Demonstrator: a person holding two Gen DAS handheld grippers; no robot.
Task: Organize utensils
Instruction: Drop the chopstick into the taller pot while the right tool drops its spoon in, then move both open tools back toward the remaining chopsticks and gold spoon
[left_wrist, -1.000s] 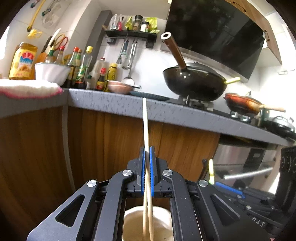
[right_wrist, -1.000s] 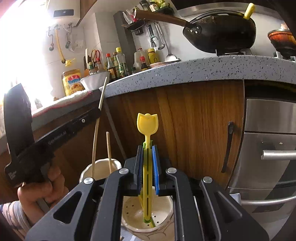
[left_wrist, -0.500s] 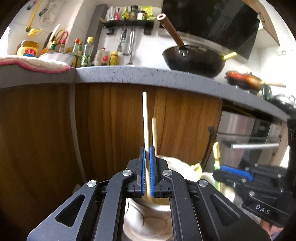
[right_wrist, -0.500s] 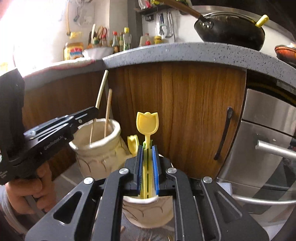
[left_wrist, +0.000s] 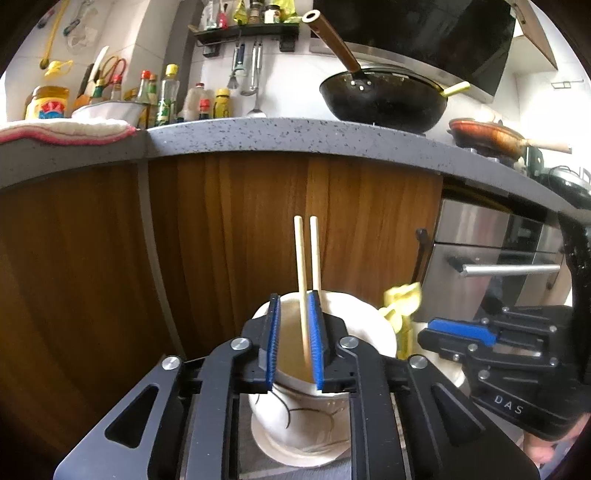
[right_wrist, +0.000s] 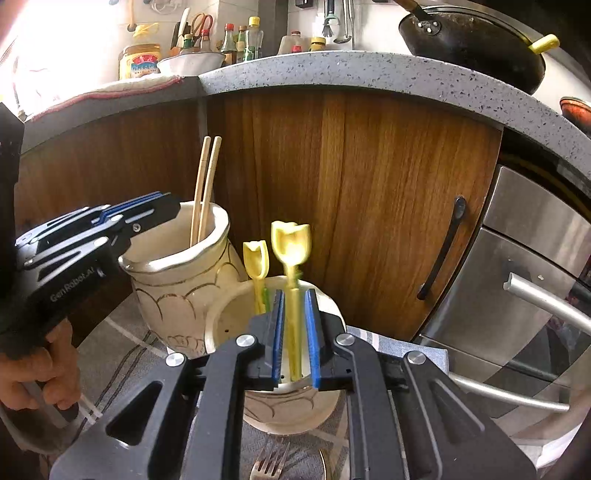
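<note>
Two wooden chopsticks (left_wrist: 306, 266) stand in a tall cream ceramic jar (left_wrist: 295, 417). My left gripper (left_wrist: 294, 339) is open over the jar's mouth, one chopstick between its jaws but not clamped. The jar (right_wrist: 173, 280) and chopsticks (right_wrist: 205, 184) also show in the right wrist view. My right gripper (right_wrist: 294, 332) is open over a shorter cream holder (right_wrist: 291, 406). A yellow tulip-handled utensil (right_wrist: 291, 251), blurred, stands between the jaws in the holder. A second yellow tulip utensil (right_wrist: 256, 262) stands in the same holder.
Both holders sit on a grey patterned cloth (right_wrist: 122, 354). A metal fork (right_wrist: 269, 461) lies on a plate at the bottom edge. Wooden cabinet doors (right_wrist: 351, 206) and a grey stone counter (right_wrist: 369, 74) rise behind. A steel oven (right_wrist: 535, 280) stands at right.
Both grippers lowered their utensils into the holders and opened. The chopstick now stands beside the other one in the jar; the yellow utensil has dropped free into the short holder.
</note>
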